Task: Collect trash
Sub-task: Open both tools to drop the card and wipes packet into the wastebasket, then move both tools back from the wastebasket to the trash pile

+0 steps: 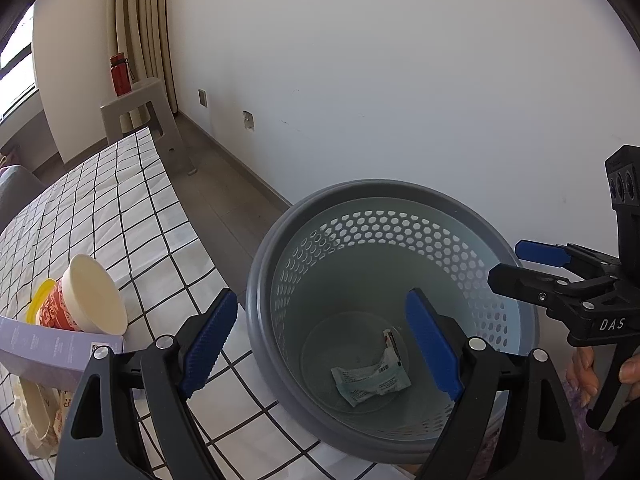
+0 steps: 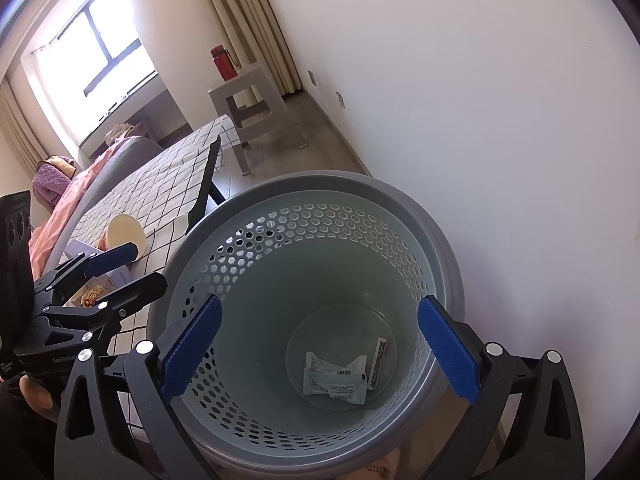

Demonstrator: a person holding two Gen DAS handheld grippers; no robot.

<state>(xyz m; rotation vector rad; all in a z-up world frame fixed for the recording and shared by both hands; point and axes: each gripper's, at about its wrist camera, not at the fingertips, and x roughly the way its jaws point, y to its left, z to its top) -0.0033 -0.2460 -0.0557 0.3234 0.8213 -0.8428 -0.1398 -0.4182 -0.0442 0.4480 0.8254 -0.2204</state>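
Left gripper (image 1: 320,344) hangs with its blue-padded jaws spread wide and nothing between them, one pad over the checked tablecloth (image 1: 132,208) and the other over the mouth of the grey perforated wastebasket (image 1: 256,280). On the basket's floor lies a crumpled white wrapper (image 1: 370,380). Left of the jaws, on the cloth, a paper cup (image 1: 86,298) lies on its side against a pale purple box (image 1: 48,350), and the right gripper (image 1: 520,264) reaches in from the right edge, parted over the basket rim. From the right wrist view, the right gripper (image 2: 318,346) is likewise wide apart and empty, straddling the wastebasket (image 2: 440,240), with the wrapper (image 2: 336,378) at the bottom. The left gripper (image 2: 132,268) shows at the left, above the tablecloth (image 2: 160,188) and near the paper cup (image 2: 125,233).
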